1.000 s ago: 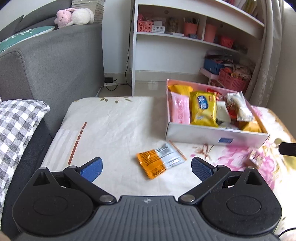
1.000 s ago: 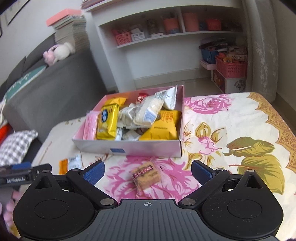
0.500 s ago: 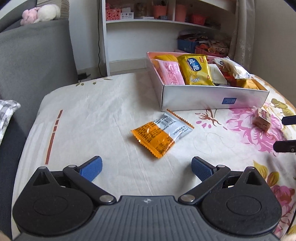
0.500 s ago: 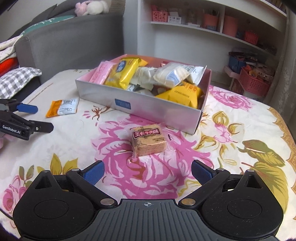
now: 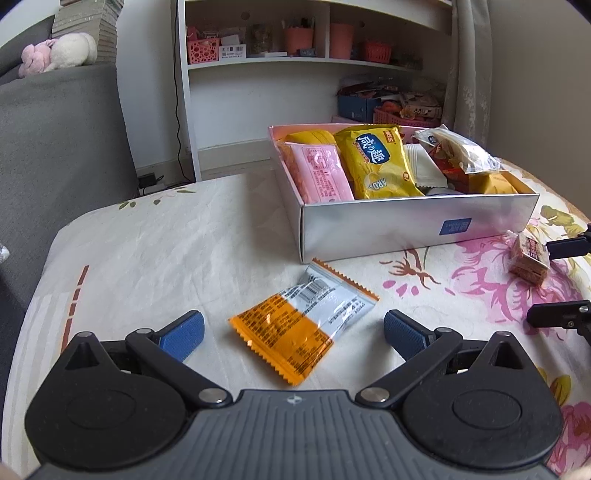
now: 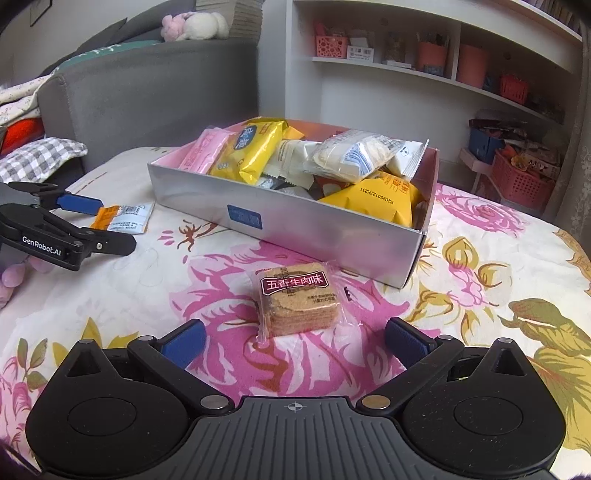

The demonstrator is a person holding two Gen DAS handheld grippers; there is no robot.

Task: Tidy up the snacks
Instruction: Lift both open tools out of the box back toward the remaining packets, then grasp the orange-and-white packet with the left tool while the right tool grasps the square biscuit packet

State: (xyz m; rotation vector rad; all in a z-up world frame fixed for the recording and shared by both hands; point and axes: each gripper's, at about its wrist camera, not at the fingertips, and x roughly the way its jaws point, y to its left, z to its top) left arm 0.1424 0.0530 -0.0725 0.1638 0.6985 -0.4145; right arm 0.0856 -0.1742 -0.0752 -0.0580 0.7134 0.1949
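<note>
Both tools have come lower and closer to their packets since the earlier frames. Left tool [image 5: 293, 332]: jaws spread wide, gripping nothing, its blue pads flanking the orange-and-silver snack packet [image 5: 301, 326], which lies flat on the floral cloth [image 5: 155, 243] between them without touching either pad. Right tool [image 6: 295, 338]: jaws likewise wide apart and empty, with the brown biscuit packet [image 6: 299, 301] lying between and just ahead of the pads on a pink rose print. From the right wrist view, the left tool [image 6: 96, 225] appears at the left edge, open around the orange-and-silver packet [image 6: 122, 218]. Beyond both packets stands the silver box [image 6: 295, 225], pink inside, holding a heap of snacks: a pink packet [image 5: 319, 171], a yellow packet [image 5: 380, 160], white and clear wrappers, and an orange-yellow bag [image 6: 373, 199]. Behind, a grey sofa [image 6: 147, 92] carrying a plush toy [image 6: 194, 26], and white shelves [image 5: 295, 62] with pink baskets.
</note>
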